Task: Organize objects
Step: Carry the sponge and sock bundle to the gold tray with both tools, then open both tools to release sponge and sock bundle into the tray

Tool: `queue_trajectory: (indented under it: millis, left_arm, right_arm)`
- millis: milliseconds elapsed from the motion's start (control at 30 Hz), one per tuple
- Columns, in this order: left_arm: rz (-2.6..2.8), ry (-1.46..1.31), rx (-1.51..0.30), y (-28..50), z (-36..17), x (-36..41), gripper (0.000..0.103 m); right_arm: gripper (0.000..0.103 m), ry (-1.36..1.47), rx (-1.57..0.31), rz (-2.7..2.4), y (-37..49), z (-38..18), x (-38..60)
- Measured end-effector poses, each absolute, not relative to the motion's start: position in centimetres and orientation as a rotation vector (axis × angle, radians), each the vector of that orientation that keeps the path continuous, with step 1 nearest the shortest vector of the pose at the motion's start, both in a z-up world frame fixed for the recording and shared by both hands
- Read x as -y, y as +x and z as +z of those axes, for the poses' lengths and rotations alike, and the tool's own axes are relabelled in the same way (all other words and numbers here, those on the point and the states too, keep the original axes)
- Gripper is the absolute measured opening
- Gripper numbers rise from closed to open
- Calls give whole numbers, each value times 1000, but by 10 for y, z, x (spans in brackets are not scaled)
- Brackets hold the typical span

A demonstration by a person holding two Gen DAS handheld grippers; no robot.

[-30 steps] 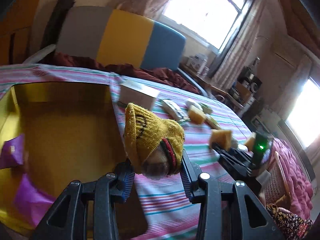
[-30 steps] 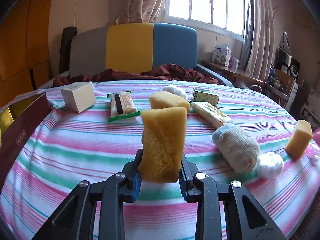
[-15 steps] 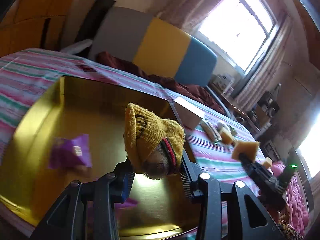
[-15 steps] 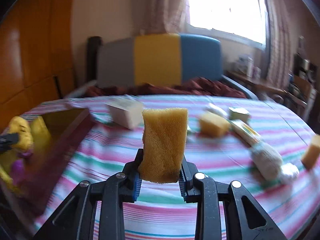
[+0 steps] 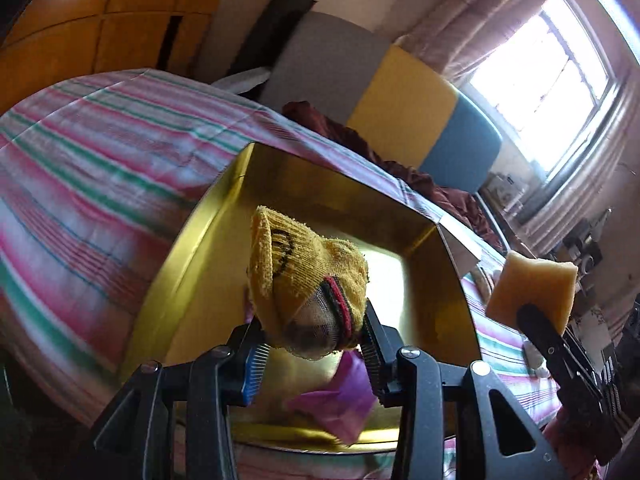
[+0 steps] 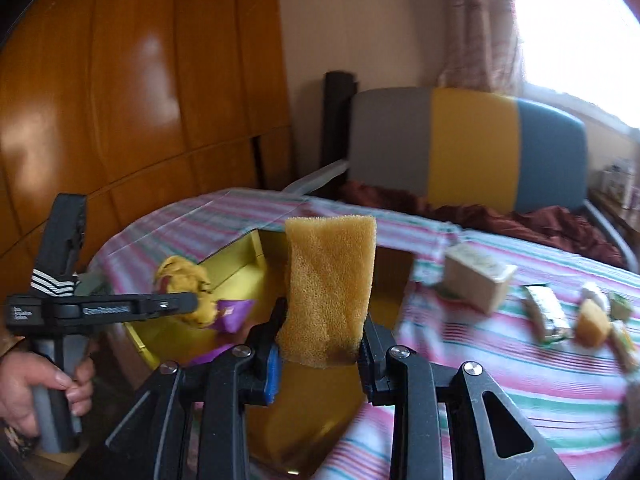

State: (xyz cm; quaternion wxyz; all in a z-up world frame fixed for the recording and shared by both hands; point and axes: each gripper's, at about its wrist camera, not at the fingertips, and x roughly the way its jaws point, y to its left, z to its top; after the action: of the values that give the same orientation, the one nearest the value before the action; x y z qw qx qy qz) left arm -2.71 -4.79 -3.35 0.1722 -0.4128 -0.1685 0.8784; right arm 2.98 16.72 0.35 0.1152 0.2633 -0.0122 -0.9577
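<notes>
While both sets of jaws were clenched on soft loads, the work in hand looked like a double drop into the gold-lined box (image 5: 240,216). The left gripper (image 5: 316,354) squeezed a rolled yellow sock (image 5: 304,276) and held it above the near part of the box's open floor, over a purple packet (image 5: 340,404) already lying inside. The right gripper (image 6: 320,354) pinched a tall yellow sponge (image 6: 330,288) by its lower end, poised over the box's right-hand side.

Doing it well probably meant lowering each load close to the floor before letting go, since sock and sponge are light and springy and could bounce out over the low wall. The sock seemed best set in the bare far-left corner, away from the packet, and the sponge beside the right wall, so the two tools would not collide. More items waited on the striped surface (image 6: 480,360) to the right: a small white box (image 6: 476,282), wrapped bars and another sponge piece (image 6: 592,322).
</notes>
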Motion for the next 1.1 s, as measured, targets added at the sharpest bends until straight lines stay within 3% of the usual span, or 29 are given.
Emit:
queue_trajectory:
  millis: [200, 333, 433, 700, 1100]
  left_arm:
    - [2543, -1261, 449, -26, -36, 54, 43]
    - [2619, -1295, 349, -24, -35, 51, 60]
    - [2626, -1254, 385, -21, -31, 53, 69]
    - [2732, -1058, 615, -7, -13, 85, 71]
    - [2862, -935, 678, 0, -3, 102, 71]
  right_arm:
    - [31, 844, 10, -2739, 21, -4, -141]
    - [31, 859, 1, -2723, 22, -8, -135]
    - [31, 874, 7, -2717, 21, -8, -134]
    - [31, 963, -1, -2672, 12, -18, -127]
    - [31, 1115, 137, -2540, -37, -25, -106]
